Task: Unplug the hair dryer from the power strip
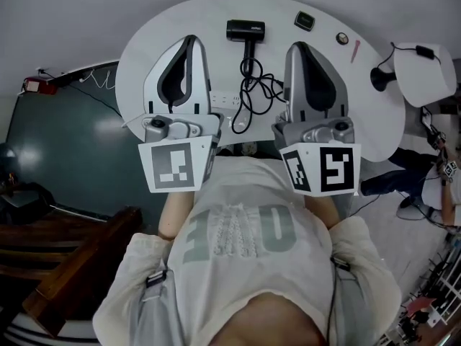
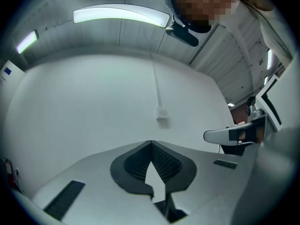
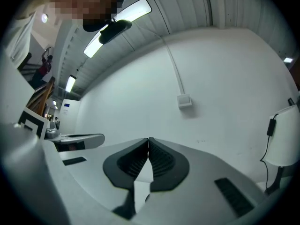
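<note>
Pale letters on the person's light shirt (image 1: 245, 229), not readable. Grey left gripper (image 1: 191, 40) and grey right gripper (image 1: 297, 46) raised about level, both clenched, empty. Beyond, on white round table (image 1: 162, 31): black hair dryer (image 1: 245, 32), black cord (image 1: 256, 86) looped beside white power strip (image 1: 225, 100).

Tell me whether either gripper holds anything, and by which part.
Nothing is held: the left gripper and the right gripper both have jaws closed together, nothing between them.

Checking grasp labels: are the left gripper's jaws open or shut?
Shut, empty. In its own view the left gripper shows jaws touching at the tips, nothing between them.
</note>
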`<state>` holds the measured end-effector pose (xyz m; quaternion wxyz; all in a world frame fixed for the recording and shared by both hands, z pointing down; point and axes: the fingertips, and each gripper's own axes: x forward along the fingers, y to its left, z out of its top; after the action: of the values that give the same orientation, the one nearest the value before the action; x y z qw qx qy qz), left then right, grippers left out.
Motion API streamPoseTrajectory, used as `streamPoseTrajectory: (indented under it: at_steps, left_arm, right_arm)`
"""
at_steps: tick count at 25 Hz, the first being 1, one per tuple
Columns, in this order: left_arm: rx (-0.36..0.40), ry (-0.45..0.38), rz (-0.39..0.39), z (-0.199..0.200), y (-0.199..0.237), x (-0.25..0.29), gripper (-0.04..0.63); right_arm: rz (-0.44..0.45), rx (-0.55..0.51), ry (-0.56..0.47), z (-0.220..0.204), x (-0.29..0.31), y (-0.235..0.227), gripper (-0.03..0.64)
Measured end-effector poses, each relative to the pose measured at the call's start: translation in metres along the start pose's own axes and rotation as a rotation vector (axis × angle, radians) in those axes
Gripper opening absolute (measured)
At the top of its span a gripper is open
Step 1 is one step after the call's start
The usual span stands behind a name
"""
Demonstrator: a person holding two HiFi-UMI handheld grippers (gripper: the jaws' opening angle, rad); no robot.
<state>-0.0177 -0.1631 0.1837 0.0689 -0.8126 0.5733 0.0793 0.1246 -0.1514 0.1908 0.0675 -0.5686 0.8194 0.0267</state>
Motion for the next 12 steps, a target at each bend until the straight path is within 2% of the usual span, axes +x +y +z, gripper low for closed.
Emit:
streamPoseTrajectory:
  at_steps: [4,12]
  left_arm:
    - [0.002,0.007,0.006,-0.001,0.003,-0.002,0.012]
    - [0.026,-0.009,0.031,0.007,0.013,-0.009,0.012]
  right_arm:
    - [-0.010,-0.013,0.017,-0.003,0.001,-0.004,0.021]
    - [0.032,0.055,0.030,-0.011,0.000,0.001,0.021]
